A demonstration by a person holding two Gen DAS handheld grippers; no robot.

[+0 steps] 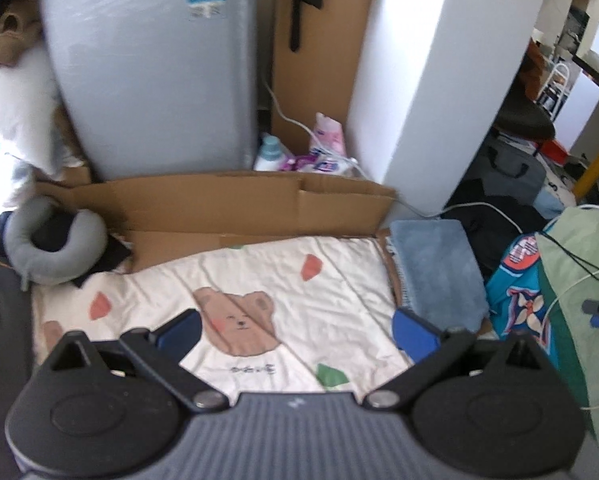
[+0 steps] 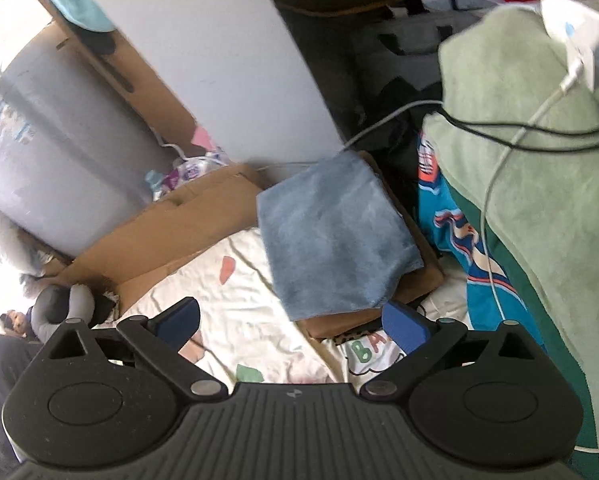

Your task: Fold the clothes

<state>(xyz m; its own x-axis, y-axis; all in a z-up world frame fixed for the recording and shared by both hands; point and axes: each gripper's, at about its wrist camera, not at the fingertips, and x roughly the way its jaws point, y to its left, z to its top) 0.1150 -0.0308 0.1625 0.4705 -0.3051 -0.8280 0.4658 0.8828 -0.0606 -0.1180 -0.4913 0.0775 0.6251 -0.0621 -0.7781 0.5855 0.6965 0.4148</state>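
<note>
A folded blue-grey cloth (image 1: pixel 439 272) lies at the right edge of a cream bear-print sheet (image 1: pixel 259 280), partly on cardboard. It also shows in the right wrist view (image 2: pixel 331 232), above the sheet (image 2: pixel 239 304). My left gripper (image 1: pixel 297 334) is open and empty, held over the bear print. My right gripper (image 2: pixel 295 326) is open and empty, just in front of the blue cloth's near edge. A teal patterned garment (image 2: pixel 455 240) and a pale green garment (image 2: pixel 539 184) lie to the right.
Flattened cardboard (image 1: pixel 219 204) lies behind the sheet, with a grey appliance (image 1: pixel 151 68) and a white pillar (image 1: pixel 439 60) further back. A grey neck pillow (image 1: pixel 55 248) sits at the left. White and black cables (image 2: pixel 511 136) and a white charger (image 2: pixel 579 44) rest on the green garment.
</note>
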